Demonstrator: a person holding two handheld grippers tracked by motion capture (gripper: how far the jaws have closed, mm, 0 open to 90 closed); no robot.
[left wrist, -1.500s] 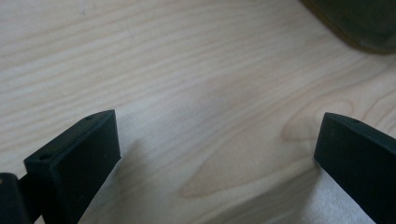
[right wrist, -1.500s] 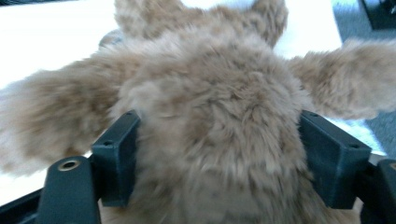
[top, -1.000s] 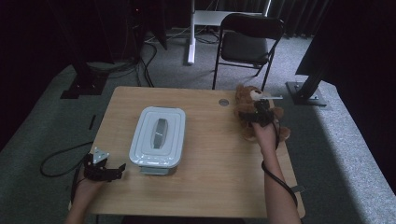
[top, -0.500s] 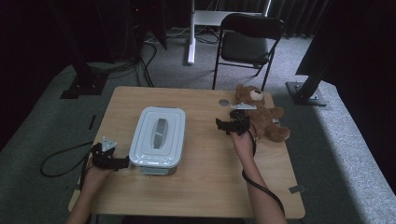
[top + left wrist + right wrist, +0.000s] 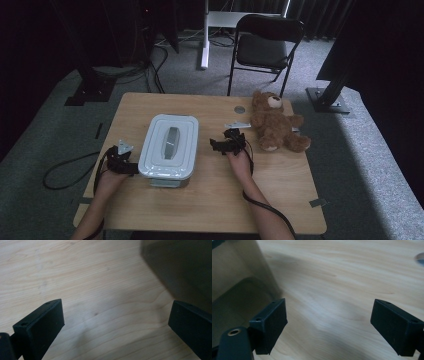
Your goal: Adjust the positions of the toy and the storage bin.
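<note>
Flanking the lidded white box (image 5: 168, 145) from both sides, the two tongs sit low over the tabletop (image 5: 210, 200). From the high view, the left tongs (image 5: 131, 168) nearly touch the box's left wall near its front corner, the forearm coming up from the near edge; the right tongs (image 5: 216, 145) point at the box's right wall but stay a little apart from it, the hand behind them and a cable trailing back along the arm. A brown teddy bear (image 5: 274, 123) lies well to the right of the box, beyond the right hand.

The left gripper view adds what the high view cannot: the left tongs (image 5: 116, 322) are spread wide over bare wood, with the box's dark wall (image 5: 182, 270) just ahead. The right gripper view likewise has the right tongs (image 5: 329, 323) spread wide, the box's wall (image 5: 242, 287) beside one jaw.

The box's lid is on, so its contents are hidden.
</note>
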